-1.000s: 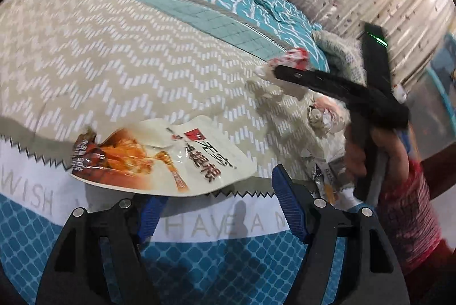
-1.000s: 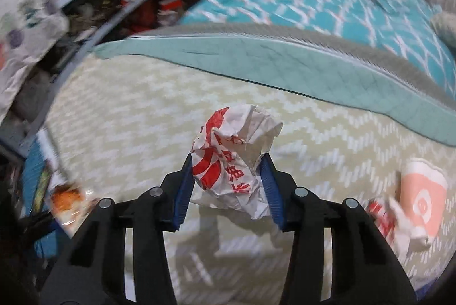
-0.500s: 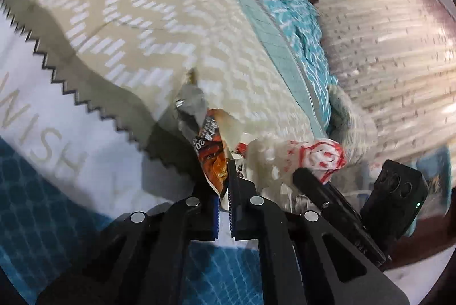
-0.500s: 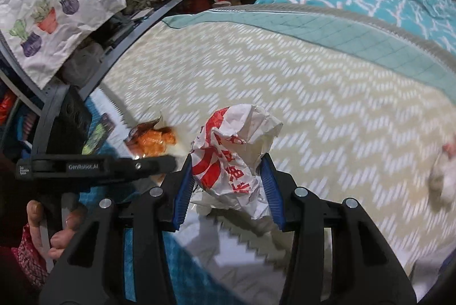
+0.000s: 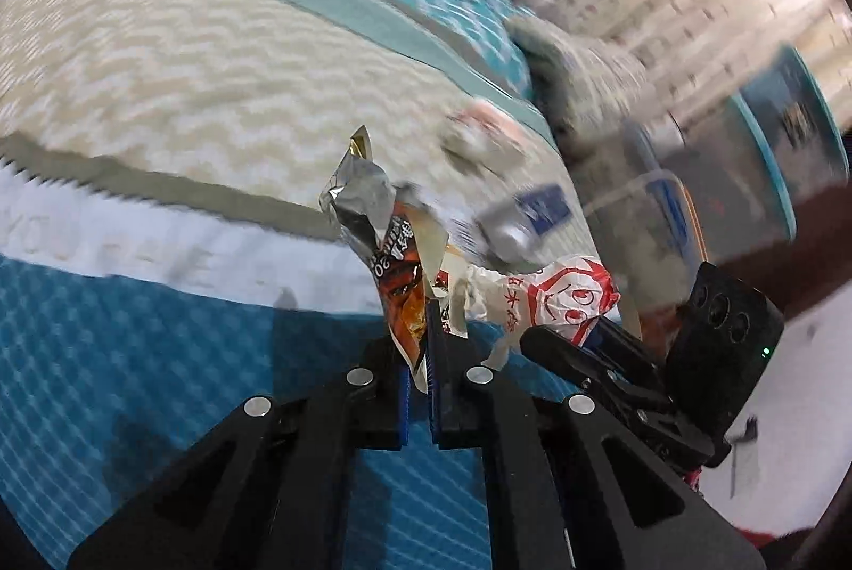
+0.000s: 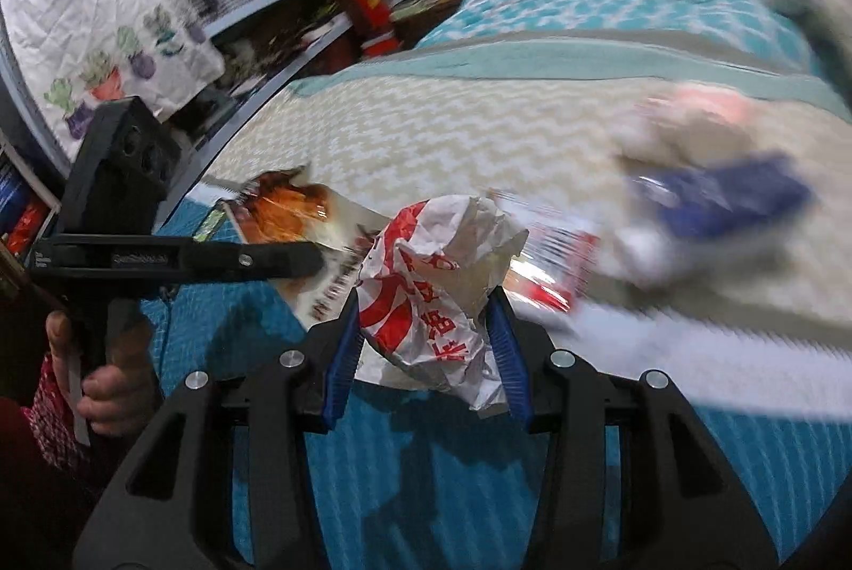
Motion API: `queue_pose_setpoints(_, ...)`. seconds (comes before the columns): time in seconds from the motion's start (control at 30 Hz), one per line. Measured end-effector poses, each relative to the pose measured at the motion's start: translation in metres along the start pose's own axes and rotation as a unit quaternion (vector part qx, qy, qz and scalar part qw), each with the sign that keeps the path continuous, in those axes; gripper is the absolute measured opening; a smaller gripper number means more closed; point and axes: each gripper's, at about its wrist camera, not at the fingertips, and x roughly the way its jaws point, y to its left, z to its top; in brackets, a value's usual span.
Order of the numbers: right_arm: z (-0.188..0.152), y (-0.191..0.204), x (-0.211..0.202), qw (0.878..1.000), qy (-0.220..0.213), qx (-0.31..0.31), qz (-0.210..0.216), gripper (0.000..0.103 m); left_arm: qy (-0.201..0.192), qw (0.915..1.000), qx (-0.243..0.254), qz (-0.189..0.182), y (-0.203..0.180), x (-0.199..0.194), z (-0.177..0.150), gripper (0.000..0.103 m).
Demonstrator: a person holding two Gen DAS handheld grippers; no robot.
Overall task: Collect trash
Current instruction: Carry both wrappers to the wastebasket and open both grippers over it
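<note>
Snack wrapper (image 5: 396,261): clamped in the left gripper (image 5: 426,357), above the bed (image 5: 160,53).
Crumpled paper wrapper (image 6: 431,293): pinched in the right gripper (image 6: 426,357), just right of the left gripper.
Loose litter (image 6: 708,192): on the bed, right of both.
Shelves (image 6: 277,5): left of the bed.

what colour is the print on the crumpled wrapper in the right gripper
Red print on white paper, on the crumpled wrapper held by the right gripper; clearest in the right wrist view.

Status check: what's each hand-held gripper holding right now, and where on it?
Left hand-held gripper: shut on the snack wrapper, pinching its lower edge. Right hand-held gripper: shut on the crumpled paper bag, squeezed across its middle.
</note>
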Motion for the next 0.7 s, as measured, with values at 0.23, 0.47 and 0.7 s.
queue_pose_setpoints(0.23,-0.036,-0.055,-0.071,0.994,-0.059,0.072,-0.053,0.048,0.032,0.9948,0.094,-0.021,-0.071,0.031,-0.021,0.004)
queue_pose_setpoints(0.47,-0.068,-0.113,-0.129,0.978,-0.109,0.144,-0.102,0.048,0.088,0.9832,0.157,-0.029,-0.13,0.088,-0.036,0.004)
queue_pose_setpoints(0.7,-0.094,-0.163,-0.177,0.957,-0.15,0.198,-0.148,0.048,0.125,0.9659,0.223,-0.04,-0.199,0.142,-0.034,0.004)
